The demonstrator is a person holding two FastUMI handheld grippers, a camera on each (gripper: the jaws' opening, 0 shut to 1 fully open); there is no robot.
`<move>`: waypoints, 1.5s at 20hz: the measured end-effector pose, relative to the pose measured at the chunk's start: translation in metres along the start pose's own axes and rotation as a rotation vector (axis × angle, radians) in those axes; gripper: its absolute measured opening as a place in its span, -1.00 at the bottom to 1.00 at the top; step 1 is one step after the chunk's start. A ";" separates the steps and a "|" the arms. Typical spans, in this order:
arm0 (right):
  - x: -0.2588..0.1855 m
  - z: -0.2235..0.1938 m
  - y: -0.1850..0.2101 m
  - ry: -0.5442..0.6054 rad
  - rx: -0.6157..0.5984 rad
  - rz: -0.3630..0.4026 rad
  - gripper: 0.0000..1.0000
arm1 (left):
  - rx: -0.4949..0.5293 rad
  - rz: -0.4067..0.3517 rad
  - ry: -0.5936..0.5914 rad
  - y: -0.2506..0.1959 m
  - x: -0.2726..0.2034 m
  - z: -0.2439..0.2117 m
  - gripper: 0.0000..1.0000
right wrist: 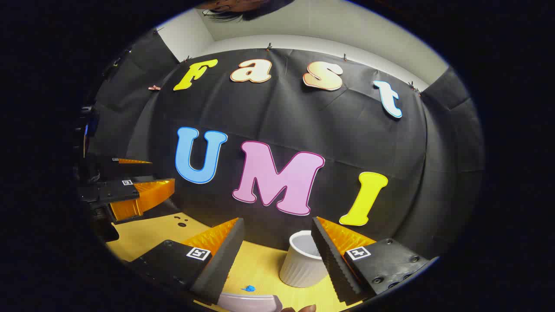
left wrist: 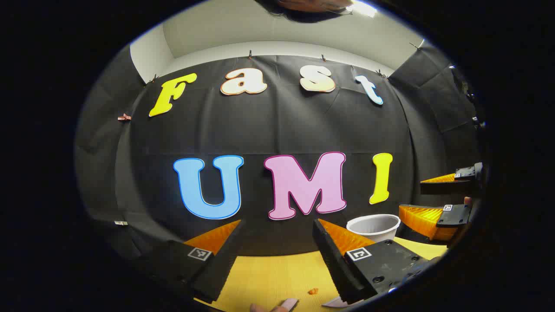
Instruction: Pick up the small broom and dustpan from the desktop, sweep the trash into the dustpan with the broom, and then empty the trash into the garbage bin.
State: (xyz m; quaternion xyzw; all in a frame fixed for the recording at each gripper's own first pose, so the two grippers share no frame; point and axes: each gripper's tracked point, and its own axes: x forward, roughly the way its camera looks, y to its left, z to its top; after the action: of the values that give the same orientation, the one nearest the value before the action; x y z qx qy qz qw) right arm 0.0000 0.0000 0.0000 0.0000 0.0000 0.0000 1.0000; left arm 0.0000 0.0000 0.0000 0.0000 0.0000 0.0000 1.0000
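Both claws are up in the air with nothing in them: the left gripper (left wrist: 277,242) has its jaws spread wide, and so does the right gripper (right wrist: 277,240). So nothing's been picked up yet, by the look of it.

In the right gripper view, the white ribbed garbage bin (right wrist: 301,264) stands on the yellow desktop (right wrist: 260,268) just past the 3 o'clock finger, partly tucked behind it. A pale pinkish edge at 6 o'clock is probably the dustpan (right wrist: 249,302), with a blue scrap (right wrist: 249,288) just above it. In the left gripper view there's an orange scrap (left wrist: 313,291) near 6 o'clock and another pale bit (left wrist: 287,303) beside it, maybe the broom, can't tell.

Biggest risk, I'd say: the bin looks light and sits right next to the right claw, so dropping down carelessly could knock it over. The two grippers are also near each other, so they could bump. The scraps are tiny, and one fast sweep could flick them off the desk.

Room-wise, the cloth wall closes off 12 o'clock just behind the bin; the open desk is toward 9 o'clock
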 end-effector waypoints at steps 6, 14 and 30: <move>-0.004 -0.005 -0.005 0.017 0.011 -0.002 0.94 | 0.007 -0.001 0.003 -0.006 -0.005 0.001 0.94; -0.007 -0.003 -0.009 0.013 0.006 -0.008 0.94 | 0.017 -0.003 0.005 -0.009 -0.011 0.001 0.94; -0.116 -0.208 0.026 0.737 0.052 0.180 0.94 | 0.006 -0.039 0.151 0.003 -0.018 -0.061 0.94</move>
State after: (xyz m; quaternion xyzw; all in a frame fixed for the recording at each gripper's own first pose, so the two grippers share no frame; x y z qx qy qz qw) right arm -0.1160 0.0264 -0.2077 0.0254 0.3598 0.0880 0.9285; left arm -0.0179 0.0034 -0.0605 0.0031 0.0755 -0.0196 0.9970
